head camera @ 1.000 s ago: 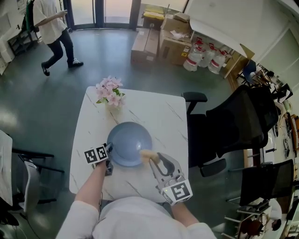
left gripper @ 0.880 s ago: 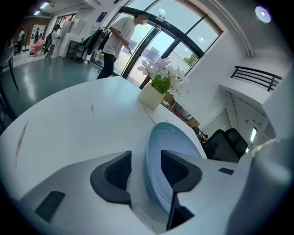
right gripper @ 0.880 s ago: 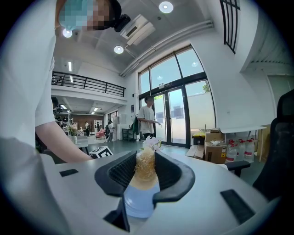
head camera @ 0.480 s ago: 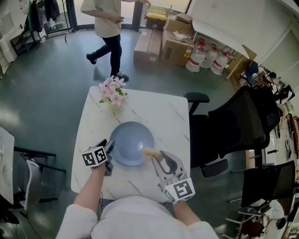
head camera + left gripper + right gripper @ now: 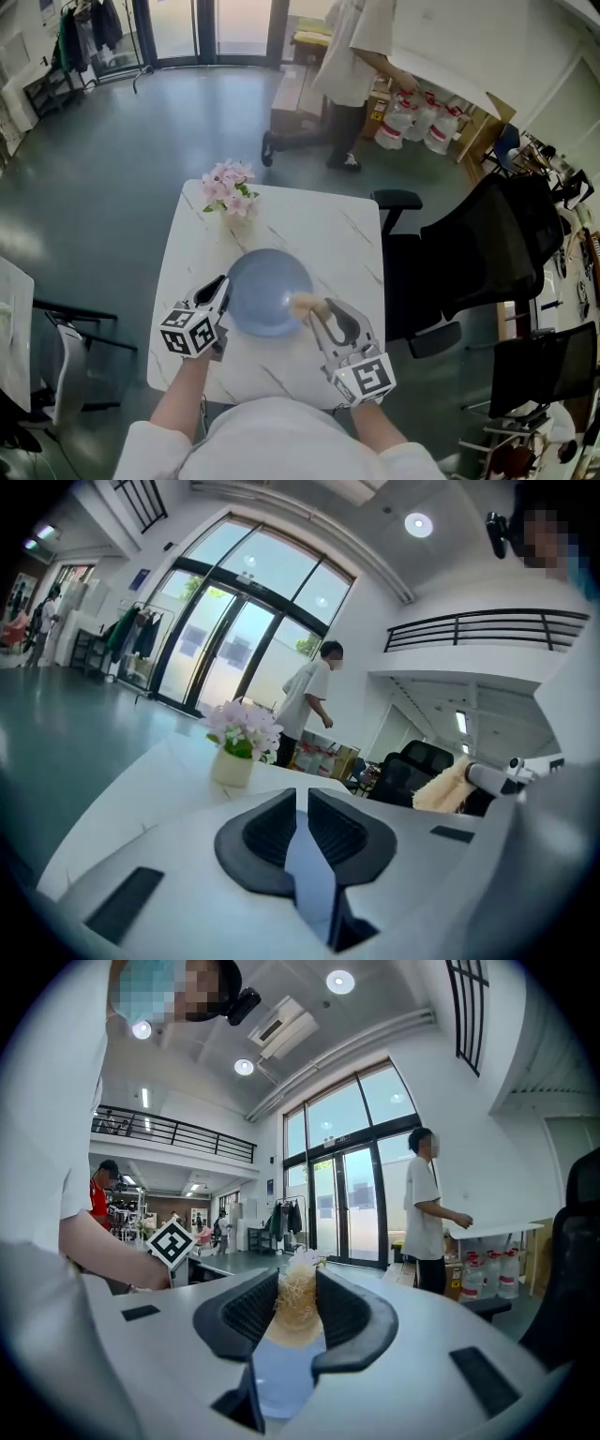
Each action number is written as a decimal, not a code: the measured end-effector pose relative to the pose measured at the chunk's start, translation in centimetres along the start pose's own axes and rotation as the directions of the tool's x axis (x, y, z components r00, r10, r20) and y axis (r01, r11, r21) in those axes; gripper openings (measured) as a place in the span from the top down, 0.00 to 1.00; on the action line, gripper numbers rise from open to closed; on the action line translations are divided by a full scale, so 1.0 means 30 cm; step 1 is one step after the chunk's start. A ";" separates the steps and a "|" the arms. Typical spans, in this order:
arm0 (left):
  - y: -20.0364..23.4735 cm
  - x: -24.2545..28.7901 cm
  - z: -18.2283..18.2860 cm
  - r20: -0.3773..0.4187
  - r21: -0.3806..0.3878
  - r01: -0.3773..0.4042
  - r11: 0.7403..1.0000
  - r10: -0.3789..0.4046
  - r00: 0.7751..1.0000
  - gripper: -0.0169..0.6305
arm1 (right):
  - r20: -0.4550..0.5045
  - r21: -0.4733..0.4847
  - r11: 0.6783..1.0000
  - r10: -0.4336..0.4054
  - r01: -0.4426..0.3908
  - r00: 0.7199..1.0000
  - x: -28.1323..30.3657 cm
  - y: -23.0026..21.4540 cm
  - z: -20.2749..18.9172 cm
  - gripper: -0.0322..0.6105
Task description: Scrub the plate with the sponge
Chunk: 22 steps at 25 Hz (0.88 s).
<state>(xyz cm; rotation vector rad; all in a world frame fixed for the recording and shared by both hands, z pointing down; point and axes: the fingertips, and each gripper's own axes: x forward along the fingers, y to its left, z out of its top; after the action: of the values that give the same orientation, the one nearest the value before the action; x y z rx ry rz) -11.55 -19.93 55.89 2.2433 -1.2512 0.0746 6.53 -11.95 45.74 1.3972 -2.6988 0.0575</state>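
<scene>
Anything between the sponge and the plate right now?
Nothing visible. The right hand-held gripper holds the sponge at the plate's right rim. The left hand-held gripper is closing its jaws on the plate's left rim. The flower vase stands beyond the plate, apart.

Blue plate [image 5: 269, 292], tan sponge [image 5: 303, 303], white grey-veined table [image 5: 309, 225], pink flowers [image 5: 230, 187]

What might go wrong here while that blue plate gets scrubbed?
The left gripper, jaws closing, has only the plate's thin rim between them; a hard scrub might pull it loose. The sponge sits near the plate's right edge in the right gripper and could slip off onto the table.
</scene>
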 end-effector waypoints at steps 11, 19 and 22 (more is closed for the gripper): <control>-0.179 -0.140 0.126 0.108 0.107 0.089 0.990 -0.101 0.989 0.91 | 0.006 0.007 1.000 0.002 -0.002 1.000 -0.004 -0.010 0.029 0.74; -0.237 -0.225 0.153 0.131 0.156 0.092 0.984 -0.113 0.985 0.92 | 0.005 0.022 1.000 -0.006 0.006 1.000 -0.028 -0.016 0.054 0.74; -0.255 -0.245 0.166 0.148 0.177 0.088 0.980 -0.115 0.982 0.92 | 0.008 0.033 0.999 -0.009 0.009 1.000 -0.036 -0.007 0.055 0.74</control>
<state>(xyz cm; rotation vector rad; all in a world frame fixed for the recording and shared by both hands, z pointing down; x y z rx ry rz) -10.64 -13.69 46.01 2.4984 -1.2493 -0.0372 7.19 -11.32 43.97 1.4215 -2.7098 0.0966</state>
